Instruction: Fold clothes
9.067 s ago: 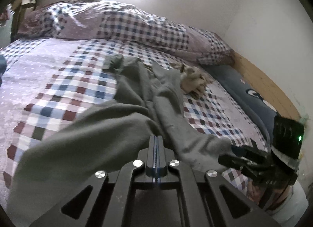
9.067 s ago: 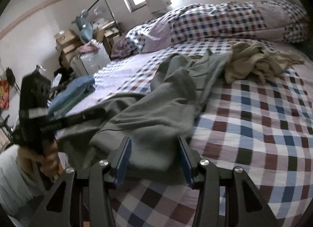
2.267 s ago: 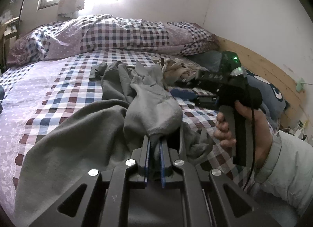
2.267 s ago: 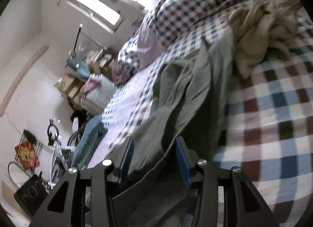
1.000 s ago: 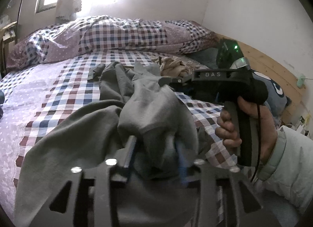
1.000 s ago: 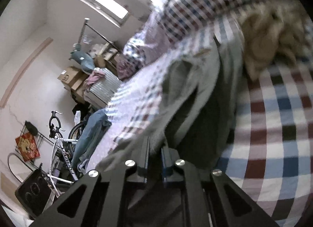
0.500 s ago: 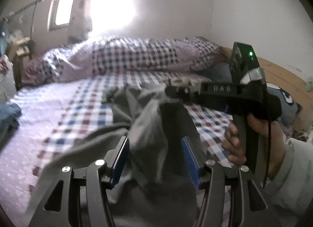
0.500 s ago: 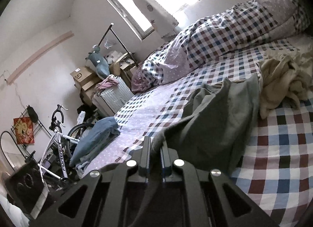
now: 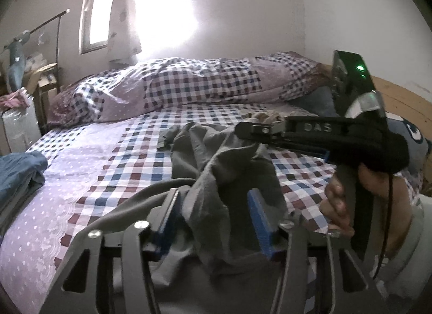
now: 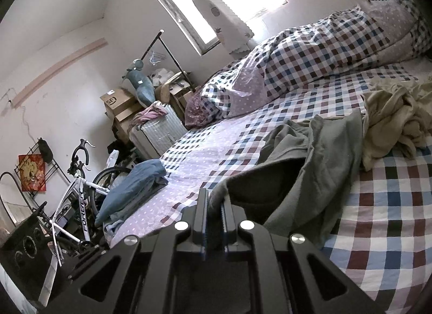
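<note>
The bed (image 9: 113,152) fills the room, checked sheet and rolled duvet at twelve o'clock. Sprawled across its middle lies the grey sweatshirt (image 9: 216,168), thick, soft, fleecy stuff that I'd judge light but floppy, sagging wherever it isn't held, so hems and corners are the places to take it. A beige garment (image 10: 391,122) sits crumpled beside it at two o'clock. The right tool (image 10: 214,206) is pinched narrow on a grey edge. The left tool (image 9: 213,206) has just been closing, a fold between its pads, not yet pressed.
</note>
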`<state>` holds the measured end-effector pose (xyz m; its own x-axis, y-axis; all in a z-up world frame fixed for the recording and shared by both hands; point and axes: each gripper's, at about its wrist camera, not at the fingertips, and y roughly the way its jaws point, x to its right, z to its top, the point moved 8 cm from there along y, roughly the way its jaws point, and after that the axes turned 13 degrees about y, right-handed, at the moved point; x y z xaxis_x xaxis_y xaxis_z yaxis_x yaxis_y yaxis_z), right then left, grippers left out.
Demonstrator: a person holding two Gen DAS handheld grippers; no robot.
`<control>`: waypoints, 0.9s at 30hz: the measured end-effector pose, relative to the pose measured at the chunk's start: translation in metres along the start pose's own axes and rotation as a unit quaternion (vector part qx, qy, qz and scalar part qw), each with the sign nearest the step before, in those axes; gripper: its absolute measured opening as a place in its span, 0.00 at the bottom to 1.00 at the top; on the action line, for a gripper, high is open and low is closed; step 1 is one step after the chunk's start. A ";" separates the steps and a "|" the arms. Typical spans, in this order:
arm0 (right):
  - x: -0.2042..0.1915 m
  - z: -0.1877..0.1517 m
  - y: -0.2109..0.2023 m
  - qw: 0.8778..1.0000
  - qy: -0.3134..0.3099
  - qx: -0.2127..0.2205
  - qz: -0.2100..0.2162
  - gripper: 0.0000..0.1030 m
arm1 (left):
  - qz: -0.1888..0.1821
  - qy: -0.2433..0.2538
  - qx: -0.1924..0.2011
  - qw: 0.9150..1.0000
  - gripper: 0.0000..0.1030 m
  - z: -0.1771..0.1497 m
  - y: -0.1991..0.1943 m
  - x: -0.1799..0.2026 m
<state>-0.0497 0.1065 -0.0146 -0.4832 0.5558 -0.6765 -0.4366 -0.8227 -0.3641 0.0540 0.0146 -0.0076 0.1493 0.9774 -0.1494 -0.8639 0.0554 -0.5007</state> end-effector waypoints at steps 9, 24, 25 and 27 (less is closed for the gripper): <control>-0.007 -0.002 0.001 1.000 -0.017 0.002 -0.002 0.07 | -0.008 -0.011 -0.012 1.000 0.22 -0.005 -0.001 0.001; -0.015 0.001 -0.006 1.000 -0.020 0.018 -0.003 0.07 | -0.037 -0.051 0.020 0.998 0.09 0.002 -0.021 -0.012; -0.018 0.001 -0.008 1.000 -0.022 0.021 -0.001 0.07 | -0.039 -0.057 0.027 0.997 0.09 0.004 -0.025 -0.015; -0.025 0.002 -0.010 0.999 -0.025 0.025 0.002 0.07 | -0.041 -0.068 0.038 0.996 0.09 0.006 -0.031 -0.022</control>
<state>-0.0345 0.1014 0.0069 -0.5221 0.5590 -0.6441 -0.4715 -0.8185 -0.3281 0.0744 -0.0071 0.0160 0.1581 0.9874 0.0095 -0.8862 0.1462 -0.4396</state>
